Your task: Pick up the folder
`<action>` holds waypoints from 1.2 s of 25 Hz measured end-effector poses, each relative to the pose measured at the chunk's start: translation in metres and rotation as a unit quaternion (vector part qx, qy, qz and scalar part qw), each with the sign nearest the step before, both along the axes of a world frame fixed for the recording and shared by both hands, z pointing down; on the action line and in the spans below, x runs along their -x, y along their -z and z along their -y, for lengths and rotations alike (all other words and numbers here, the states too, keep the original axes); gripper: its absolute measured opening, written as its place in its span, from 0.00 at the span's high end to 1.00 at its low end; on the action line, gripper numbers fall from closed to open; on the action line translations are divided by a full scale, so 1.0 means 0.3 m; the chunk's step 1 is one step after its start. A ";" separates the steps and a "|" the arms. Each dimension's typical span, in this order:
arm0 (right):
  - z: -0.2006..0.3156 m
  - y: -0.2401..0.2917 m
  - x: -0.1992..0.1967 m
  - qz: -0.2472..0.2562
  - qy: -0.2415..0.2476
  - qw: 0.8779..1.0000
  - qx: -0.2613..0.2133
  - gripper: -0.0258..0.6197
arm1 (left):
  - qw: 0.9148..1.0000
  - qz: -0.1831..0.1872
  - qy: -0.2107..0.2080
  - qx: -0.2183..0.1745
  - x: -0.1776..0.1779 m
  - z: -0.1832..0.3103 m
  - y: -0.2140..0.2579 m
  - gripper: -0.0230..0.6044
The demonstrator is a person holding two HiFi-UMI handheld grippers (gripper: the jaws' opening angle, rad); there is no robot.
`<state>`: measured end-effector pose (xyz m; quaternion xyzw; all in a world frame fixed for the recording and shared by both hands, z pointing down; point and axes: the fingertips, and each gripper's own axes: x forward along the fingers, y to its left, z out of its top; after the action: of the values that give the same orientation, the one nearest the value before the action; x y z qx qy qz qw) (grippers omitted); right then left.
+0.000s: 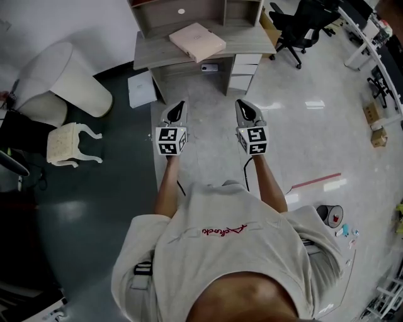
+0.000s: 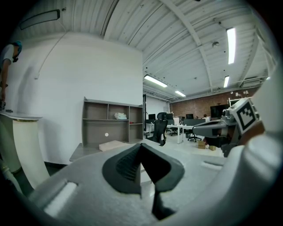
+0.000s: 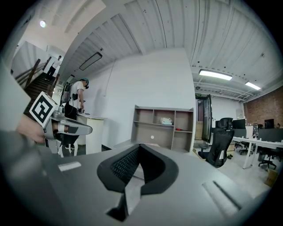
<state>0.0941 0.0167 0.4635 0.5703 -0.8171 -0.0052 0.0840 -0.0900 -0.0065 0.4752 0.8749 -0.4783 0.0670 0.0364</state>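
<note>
**Operator:** Pale pink, flat and square-cornered: that's the folder [image 1: 197, 41], lying on top of the desk [image 1: 151, 53], toward its front edge. Looks like matte card.

**Spotter:** How far along are you?

**Operator:** Nothing done yet, I'd say. I'm standing short of the desk, with both tools well apart from the folder. My left gripper [image 1: 180, 104] has its jaws pressed together with nothing between them. The right gripper [image 1: 243, 103] is the same: tips meeting, empty.

**Spotter:** So what's left?

**Operator:** All of it. I have to close up to the desk, part the jaws, get onto an edge of the folder and lift.

**Spotter:** Surfaces?

**Operator:** The desk is grey wood-grain board, with an open-shelved hutch [image 1: 239, 12] along its back. The floor [image 1: 302, 126] in front of the desk is glossy pale stone and throws back the ceiling lights. My jaw pads are black and ribbed, set in smooth grey shells. The folder looks stiff, and I judge its low edge will be the awkward bit.
</note>
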 end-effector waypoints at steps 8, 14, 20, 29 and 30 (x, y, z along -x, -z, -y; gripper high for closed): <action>0.005 -0.049 -0.001 0.001 -0.003 1.000 0.014 0.95 | 1.000 0.003 -0.007 0.011 -0.016 0.009 -0.041 0.96; 0.051 -0.064 0.006 0.003 0.002 1.000 0.014 0.95 | 1.000 0.004 -0.003 0.010 -0.009 0.049 -0.054 0.97; 0.153 -0.080 0.026 0.004 0.010 1.000 0.015 0.95 | 1.000 0.009 0.010 0.013 0.018 0.145 -0.070 0.97; 0.414 -0.103 0.027 0.008 0.019 1.000 0.022 0.95 | 1.000 0.012 0.018 0.018 0.012 0.412 -0.076 0.96; 0.448 -0.103 0.026 0.008 0.020 0.999 0.024 0.95 | 1.000 0.012 0.019 0.019 0.009 0.445 -0.075 0.97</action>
<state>0.0865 -0.1178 0.4944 0.5517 -0.8289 0.0169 0.0909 -0.0926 -0.1399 0.4976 0.8640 -0.4938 0.0855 0.0483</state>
